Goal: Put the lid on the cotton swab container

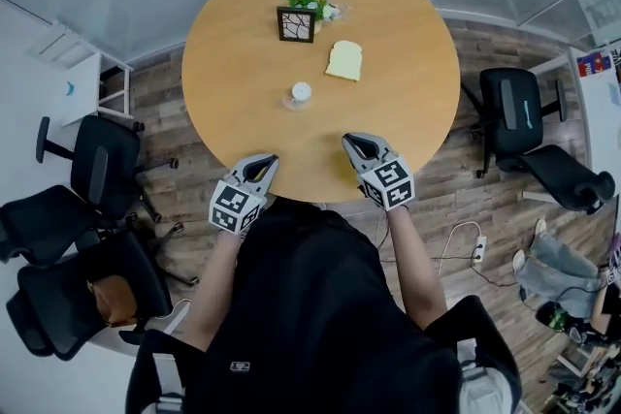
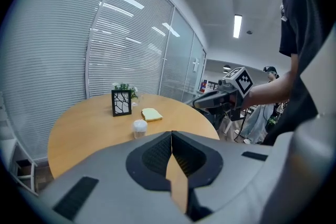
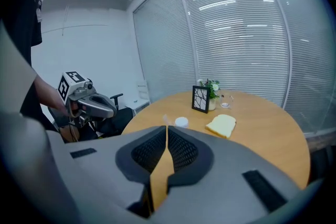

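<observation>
Container [image 1: 300,94] untouched on table [image 1: 238,48]

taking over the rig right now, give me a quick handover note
Left gripper: jaws shut, empty, at the near edge of the table.
Right gripper: jaws shut, empty, also at the near edge.
Cotton swab container: upright near the table's middle, white top showing. A small clear piece lies right beside it, probably the lid, but it is too small to be sure.
Done: nothing; neither gripper touches anything.
Left: open the jaws, take the lid, set it on the container.
</observation>
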The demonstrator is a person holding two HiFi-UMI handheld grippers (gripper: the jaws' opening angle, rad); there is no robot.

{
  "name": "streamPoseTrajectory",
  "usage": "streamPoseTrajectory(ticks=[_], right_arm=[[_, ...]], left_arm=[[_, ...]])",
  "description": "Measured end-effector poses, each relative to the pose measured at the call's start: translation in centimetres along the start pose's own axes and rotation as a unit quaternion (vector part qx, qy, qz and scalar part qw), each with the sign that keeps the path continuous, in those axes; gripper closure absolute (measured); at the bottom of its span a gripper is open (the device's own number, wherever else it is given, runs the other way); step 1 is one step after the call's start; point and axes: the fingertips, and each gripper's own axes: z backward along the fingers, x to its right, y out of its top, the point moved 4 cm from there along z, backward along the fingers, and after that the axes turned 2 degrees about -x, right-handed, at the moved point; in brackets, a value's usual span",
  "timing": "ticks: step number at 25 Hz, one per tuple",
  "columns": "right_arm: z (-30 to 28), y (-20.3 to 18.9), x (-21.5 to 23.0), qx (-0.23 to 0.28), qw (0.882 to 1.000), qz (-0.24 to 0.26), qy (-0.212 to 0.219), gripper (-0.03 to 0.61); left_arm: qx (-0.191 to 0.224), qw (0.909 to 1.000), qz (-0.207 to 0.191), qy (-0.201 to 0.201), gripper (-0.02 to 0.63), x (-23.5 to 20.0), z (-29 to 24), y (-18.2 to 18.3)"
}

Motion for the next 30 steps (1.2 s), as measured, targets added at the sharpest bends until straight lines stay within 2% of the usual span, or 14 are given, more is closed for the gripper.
streamPoseTrajectory(ticks=[14,23,30], right_arm=[[-3.0,1.3,-0.4,-0.018,0.999,-0.012,-0.037,0.571],[-6.1,0.0,-2.6,-0.066,0.996,0.016,-0.052,0.571],[-7.8,-0.7,-4.4,-0.076,0.995,0.002,-0.059,0.571]], left_arm=[[-0.024,0.997,-0.019,-0.071,0.606,-4.4,-3.6,0.3],[-0.046,0.9907,-0.022,-0.126,0.606,-7.4,-5.3,-1.6],[-0.068,0.9865,-0.04,-0.143,0.606,-9.8,-6.5,-3.2]])
